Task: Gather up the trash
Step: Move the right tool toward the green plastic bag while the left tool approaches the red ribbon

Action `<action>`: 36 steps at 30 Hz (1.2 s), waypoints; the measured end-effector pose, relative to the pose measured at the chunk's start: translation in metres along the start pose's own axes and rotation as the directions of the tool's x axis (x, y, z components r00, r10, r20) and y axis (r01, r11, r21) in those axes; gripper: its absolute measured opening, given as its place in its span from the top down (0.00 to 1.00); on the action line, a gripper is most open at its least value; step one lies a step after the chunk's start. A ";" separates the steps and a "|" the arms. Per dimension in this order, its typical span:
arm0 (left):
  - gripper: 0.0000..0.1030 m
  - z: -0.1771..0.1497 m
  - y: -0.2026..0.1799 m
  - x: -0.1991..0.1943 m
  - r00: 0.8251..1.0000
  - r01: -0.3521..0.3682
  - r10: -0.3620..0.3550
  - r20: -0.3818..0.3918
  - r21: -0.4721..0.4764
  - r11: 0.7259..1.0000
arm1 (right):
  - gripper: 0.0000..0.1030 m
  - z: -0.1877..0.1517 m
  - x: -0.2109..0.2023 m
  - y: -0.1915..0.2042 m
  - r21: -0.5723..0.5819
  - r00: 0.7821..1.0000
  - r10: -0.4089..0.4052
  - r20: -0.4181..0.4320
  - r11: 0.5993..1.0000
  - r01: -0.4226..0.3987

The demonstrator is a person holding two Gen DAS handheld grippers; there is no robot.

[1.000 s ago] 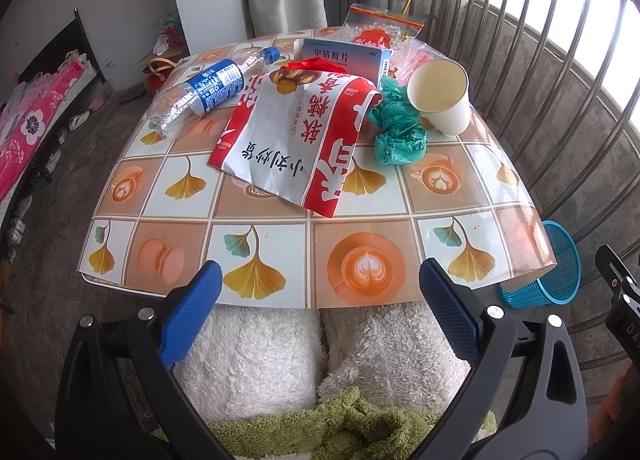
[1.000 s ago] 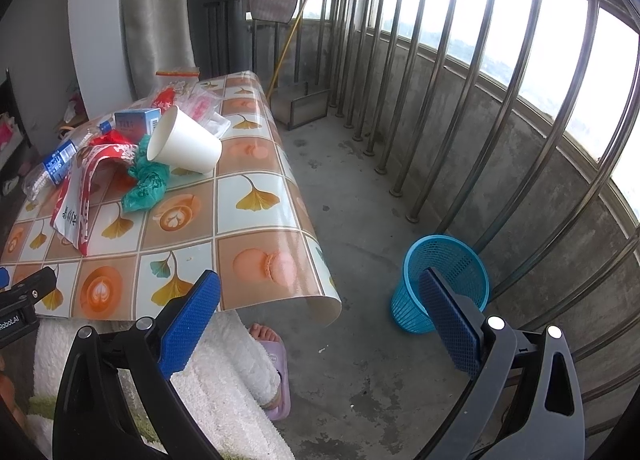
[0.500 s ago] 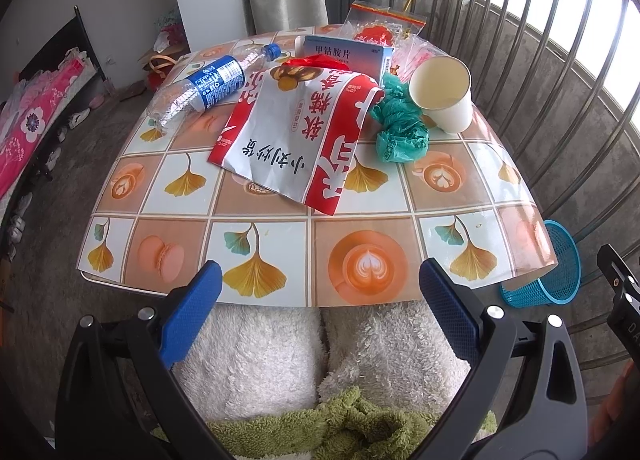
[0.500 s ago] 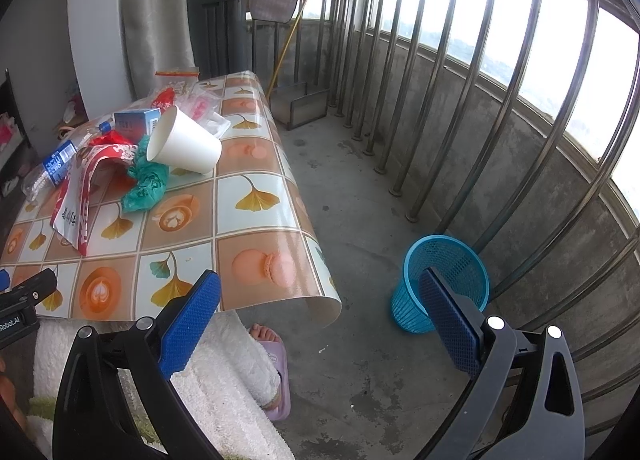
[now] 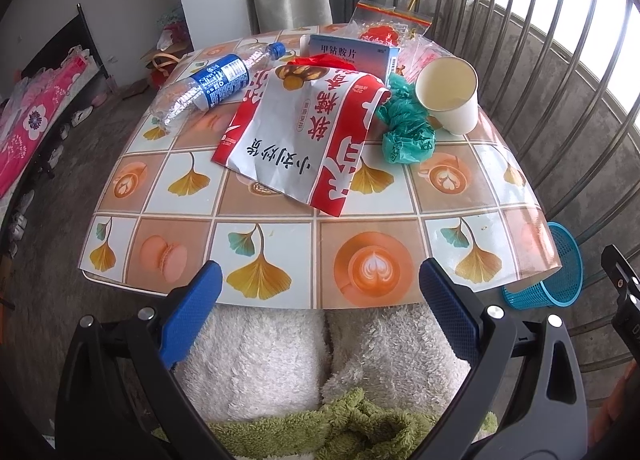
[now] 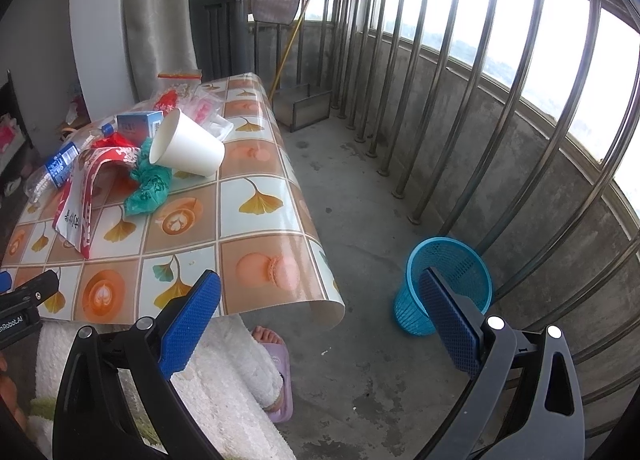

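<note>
While the left gripper point(image 5: 320, 284) hangs just short of the near edge of the table point(image 5: 280, 284), its jaws stand wide apart with nothing between them, and its blue pads touch nothing. On the table, a red-and-white paper bag point(image 5: 304, 136) lies flat in the middle of the patterned cloth. Beyond the bag's left side a plastic bottle point(image 5: 212, 84) lies on its side, cap pointing away. To the right of the bag sits a crumpled green plastic bag point(image 5: 408, 128), and just right of that a paper cup point(image 5: 450, 94) is tipped, its mouth facing the camera. Behind the bag a blue-and-white box point(image 5: 352, 56) rests, with clear plastic packets point(image 5: 384, 24) past it. Off the table's right corner, on the floor, stands a blue basket point(image 5: 560, 280). The person's white fleece-covered legs point(image 5: 320, 360) show below the table edge.

From the right wrist, the right gripper point(image 6: 320, 312) is likewise spread wide and empty, held over the concrete floor to the right of the table point(image 6: 256, 268). The basket point(image 6: 444, 284) stands upright on the floor well apart from the table, partly behind the gripper's right pad. The cup point(image 6: 188, 148) lies tilted against the green bag point(image 6: 150, 188), with the paper bag point(image 6: 80, 200), bottle point(image 6: 56, 168) and box point(image 6: 140, 124) further left. A foot in a purple slipper point(image 6: 276, 360) shows under the table's corner.
</note>
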State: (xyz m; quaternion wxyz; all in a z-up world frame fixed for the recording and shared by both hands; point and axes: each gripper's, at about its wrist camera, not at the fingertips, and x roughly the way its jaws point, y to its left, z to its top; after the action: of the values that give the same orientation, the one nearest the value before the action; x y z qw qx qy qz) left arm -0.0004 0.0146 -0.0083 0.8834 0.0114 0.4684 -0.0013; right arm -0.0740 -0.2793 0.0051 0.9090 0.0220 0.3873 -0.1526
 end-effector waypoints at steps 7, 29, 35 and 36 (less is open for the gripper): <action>0.08 0.001 0.001 0.000 1.000 0.001 -0.001 0.006 -0.001 1.000 | 0.06 0.004 -0.002 0.005 0.012 0.998 0.049 0.044 0.999 -0.049; 0.08 0.085 0.126 -0.013 0.973 -0.037 0.068 0.219 -0.142 0.989 | 0.15 0.099 0.002 0.067 0.034 0.920 0.295 0.257 0.949 -0.313; 0.08 0.081 0.144 -0.004 0.952 0.135 -0.100 0.288 -0.102 0.986 | 0.26 0.098 0.037 0.072 0.170 0.858 0.500 0.117 0.841 -0.513; 0.08 0.079 0.144 -0.001 0.949 0.152 -0.121 0.293 -0.088 0.984 | 0.29 0.095 0.045 0.076 0.199 0.830 0.552 0.083 0.807 -0.556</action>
State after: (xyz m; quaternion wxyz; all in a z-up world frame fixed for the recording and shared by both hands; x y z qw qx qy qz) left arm 0.0666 0.1567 0.0393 0.9389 -0.0697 0.3348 -0.0385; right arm 0.0441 -0.2341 0.0336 0.9101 0.2303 0.3357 0.0778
